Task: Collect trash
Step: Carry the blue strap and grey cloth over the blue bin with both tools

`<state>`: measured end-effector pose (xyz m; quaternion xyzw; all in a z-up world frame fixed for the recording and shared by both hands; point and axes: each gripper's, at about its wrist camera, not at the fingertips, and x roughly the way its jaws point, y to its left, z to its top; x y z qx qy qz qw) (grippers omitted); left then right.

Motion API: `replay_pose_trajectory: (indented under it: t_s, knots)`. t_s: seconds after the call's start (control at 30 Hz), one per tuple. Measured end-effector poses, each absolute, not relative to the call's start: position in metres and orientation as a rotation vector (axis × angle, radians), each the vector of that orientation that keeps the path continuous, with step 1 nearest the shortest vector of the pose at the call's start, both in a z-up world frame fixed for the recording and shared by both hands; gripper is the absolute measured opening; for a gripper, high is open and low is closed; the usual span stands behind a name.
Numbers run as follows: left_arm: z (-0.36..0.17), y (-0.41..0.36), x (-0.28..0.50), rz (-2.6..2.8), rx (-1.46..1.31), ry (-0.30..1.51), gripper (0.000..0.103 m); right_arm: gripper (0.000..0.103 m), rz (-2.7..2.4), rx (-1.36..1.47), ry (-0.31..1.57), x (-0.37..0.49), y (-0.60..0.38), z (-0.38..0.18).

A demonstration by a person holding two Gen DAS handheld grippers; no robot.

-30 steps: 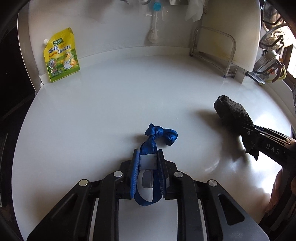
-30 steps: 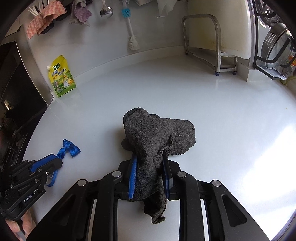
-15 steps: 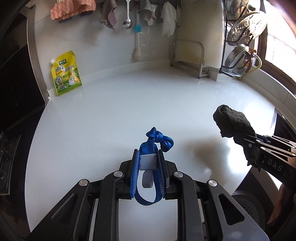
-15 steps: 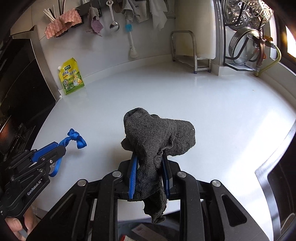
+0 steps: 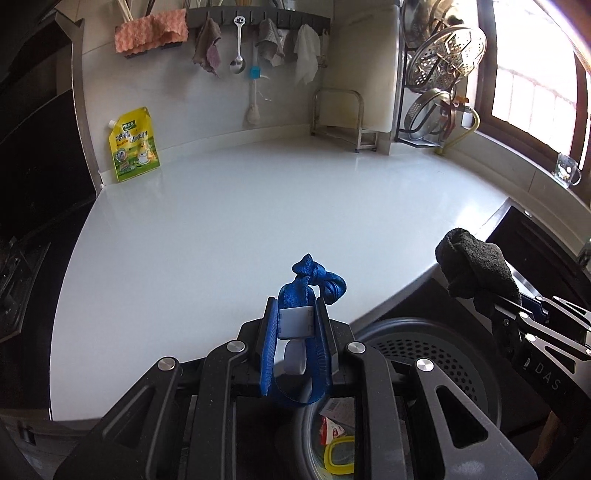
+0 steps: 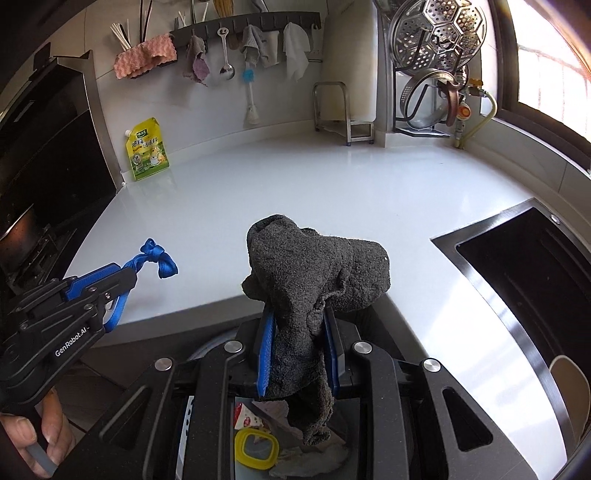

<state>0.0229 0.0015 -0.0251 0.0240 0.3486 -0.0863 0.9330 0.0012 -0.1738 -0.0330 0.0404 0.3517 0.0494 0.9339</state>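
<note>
My left gripper (image 5: 297, 314) is shut on a knotted blue strap (image 5: 312, 277), held in the air over the front edge of the white counter (image 5: 240, 206); it also shows in the right wrist view (image 6: 122, 275) with the strap (image 6: 157, 256). My right gripper (image 6: 297, 317) is shut on a dark grey cloth (image 6: 314, 266), which hangs down between the jaws. The cloth also shows in the left wrist view (image 5: 474, 267). A grey perforated trash bin (image 5: 424, 354) sits below both grippers, with wrappers and a yellow ring (image 6: 256, 448) inside.
A yellow-green pouch (image 5: 133, 146) leans on the back wall. A metal rack (image 5: 341, 118) and a dish rack with steamer trays (image 5: 443, 74) stand at the back right. A dark sink (image 6: 524, 280) is to the right. Cloths and utensils hang on a wall rail (image 5: 255, 22).
Both grippers pulled back and up from the counter with their loads. They now hang past the counter's front edge, and the trash bin has come into view below.
</note>
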Motion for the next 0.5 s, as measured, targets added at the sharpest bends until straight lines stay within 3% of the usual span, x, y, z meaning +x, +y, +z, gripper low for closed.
replay_pose_trajectory:
  t_s: [0.5]
  knots:
    - [-0.055, -0.037, -0.043, -0.256, 0.073, 0.755, 0.02, 0.023, 0.021, 0.089, 0.725, -0.095, -0.197, -0.065]
